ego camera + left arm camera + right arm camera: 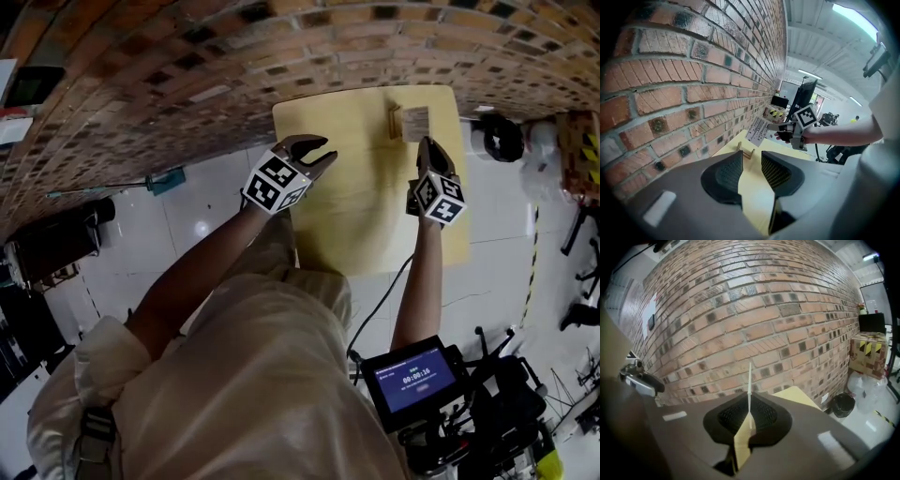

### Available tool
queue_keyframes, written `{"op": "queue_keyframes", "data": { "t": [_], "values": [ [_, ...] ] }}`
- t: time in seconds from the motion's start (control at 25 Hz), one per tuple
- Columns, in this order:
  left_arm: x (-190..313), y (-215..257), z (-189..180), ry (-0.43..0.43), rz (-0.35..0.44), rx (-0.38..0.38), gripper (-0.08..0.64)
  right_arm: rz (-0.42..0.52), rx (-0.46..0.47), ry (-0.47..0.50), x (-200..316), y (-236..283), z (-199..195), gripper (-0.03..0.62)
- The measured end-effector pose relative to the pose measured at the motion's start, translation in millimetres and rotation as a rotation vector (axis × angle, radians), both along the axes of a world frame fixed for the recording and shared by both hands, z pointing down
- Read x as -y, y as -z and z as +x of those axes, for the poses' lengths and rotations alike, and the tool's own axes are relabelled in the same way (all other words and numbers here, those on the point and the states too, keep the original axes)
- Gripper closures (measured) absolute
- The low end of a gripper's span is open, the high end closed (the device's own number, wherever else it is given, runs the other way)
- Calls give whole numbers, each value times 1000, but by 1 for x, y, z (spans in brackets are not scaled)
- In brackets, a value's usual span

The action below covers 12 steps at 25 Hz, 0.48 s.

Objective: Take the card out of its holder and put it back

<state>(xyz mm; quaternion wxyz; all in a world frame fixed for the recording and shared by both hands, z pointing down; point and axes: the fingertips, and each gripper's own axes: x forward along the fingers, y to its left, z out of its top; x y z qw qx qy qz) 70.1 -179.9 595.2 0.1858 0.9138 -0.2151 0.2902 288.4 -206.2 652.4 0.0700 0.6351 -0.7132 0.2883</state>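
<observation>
Right gripper (749, 405): the jaws are found closed on the card (749, 378). It is pinched by its lower edge and stands upright above the pads, seen edge-on. Nothing else is gripped. Ahead of and below these jaws, a corner of the pale table (800, 396) is noted, with the brick wall (754, 310) rising behind it. Off to the right of the jaws, on the floor past the table, a black bin (843, 404) and a carton with yellow-and-black stripes (868, 351) are recorded.

Left gripper (752, 164): the jaws are found apart, with only bare tabletop seen between them. Nothing is touched. Straight ahead of these jaws, the small wooden holder (746, 151) is seen standing on the table close to the wall. Beyond and above the holder, the card is held in the air by the right gripper, clear of the holder.

In the head view, the card is seen just beside the holder, on the side towards the right gripper. The left gripper is held over the table's opposite side, well apart from both.
</observation>
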Motion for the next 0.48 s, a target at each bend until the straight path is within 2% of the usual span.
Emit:
{"op": "queue_keyframes", "data": {
  "t": [0.48],
  "values": [
    [11, -5, -11, 15, -16, -6, 417, -57, -37, 18, 20, -33, -2, 578]
  ]
}}
